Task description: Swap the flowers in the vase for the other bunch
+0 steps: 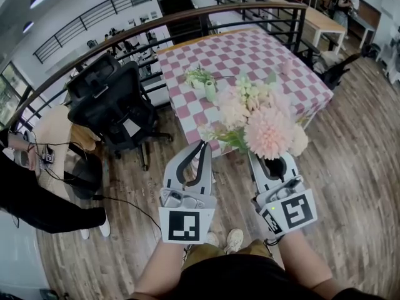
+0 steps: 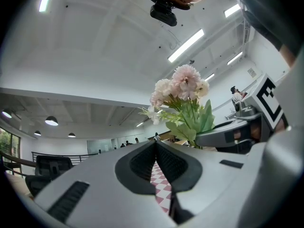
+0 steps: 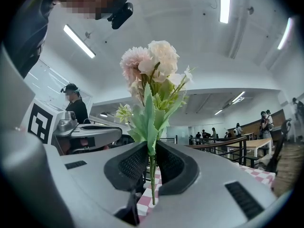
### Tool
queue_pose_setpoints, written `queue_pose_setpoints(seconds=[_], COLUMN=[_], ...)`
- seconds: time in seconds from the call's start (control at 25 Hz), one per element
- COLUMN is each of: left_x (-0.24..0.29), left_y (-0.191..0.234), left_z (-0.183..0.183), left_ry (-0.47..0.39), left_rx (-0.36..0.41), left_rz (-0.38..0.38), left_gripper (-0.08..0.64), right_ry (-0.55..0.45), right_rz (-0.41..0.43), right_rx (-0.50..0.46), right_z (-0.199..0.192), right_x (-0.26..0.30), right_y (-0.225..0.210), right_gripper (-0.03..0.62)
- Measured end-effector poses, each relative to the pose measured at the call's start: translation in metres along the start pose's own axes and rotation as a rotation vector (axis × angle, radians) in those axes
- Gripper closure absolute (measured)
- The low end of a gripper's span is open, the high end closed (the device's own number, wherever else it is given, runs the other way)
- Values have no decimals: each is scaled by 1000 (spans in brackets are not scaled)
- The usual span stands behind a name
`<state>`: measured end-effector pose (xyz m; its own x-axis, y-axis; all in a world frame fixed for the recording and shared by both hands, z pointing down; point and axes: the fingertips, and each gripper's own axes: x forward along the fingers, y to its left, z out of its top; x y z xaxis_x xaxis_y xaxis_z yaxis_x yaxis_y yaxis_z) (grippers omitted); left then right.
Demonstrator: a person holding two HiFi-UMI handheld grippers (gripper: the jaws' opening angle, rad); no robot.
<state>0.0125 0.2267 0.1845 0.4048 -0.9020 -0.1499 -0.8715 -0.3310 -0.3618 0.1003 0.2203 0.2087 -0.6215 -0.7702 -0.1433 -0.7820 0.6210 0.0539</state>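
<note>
My right gripper [image 1: 267, 161] is shut on the stem of a bunch of pale pink and cream flowers [image 1: 259, 120], which it holds upright in front of me. In the right gripper view the green stem [image 3: 151, 175] runs between the two pads and the blooms [image 3: 148, 61] rise above. My left gripper [image 1: 201, 145] is shut with nothing between its jaws; in its own view the pads [image 2: 155, 163] meet and the pink bunch [image 2: 181, 87] shows to the right. On the checked table [image 1: 294, 80] a small pale green vase [image 1: 210, 91] holds white and green flowers [image 1: 199, 75].
A black office chair [image 1: 115, 102] stands left of the table. A curved railing [image 1: 206, 17] runs behind the table. Another person in dark clothes [image 1: 37, 199] is at the far left. More tables [image 1: 325, 20] stand at the back right. The floor is wood.
</note>
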Motion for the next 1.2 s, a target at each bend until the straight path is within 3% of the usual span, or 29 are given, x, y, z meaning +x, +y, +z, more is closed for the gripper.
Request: queue_pose_setpoints(seconds=[0.08, 0.16, 1.2], left_x=[0, 1, 9], left_y=[-3, -7, -20], left_z=[-2, -2, 8], left_ry=[0, 0, -1], left_rx=[-87, -121, -141], left_rz=[30, 41, 40], left_gripper=[551, 551, 551], right_ry=[-3, -5, -40], right_rz=[-1, -4, -4], right_rx=[1, 0, 19], right_z=[1, 1, 12], right_x=[-3, -7, -24], right_y=[-4, -8, -31], right_gripper=[529, 529, 529])
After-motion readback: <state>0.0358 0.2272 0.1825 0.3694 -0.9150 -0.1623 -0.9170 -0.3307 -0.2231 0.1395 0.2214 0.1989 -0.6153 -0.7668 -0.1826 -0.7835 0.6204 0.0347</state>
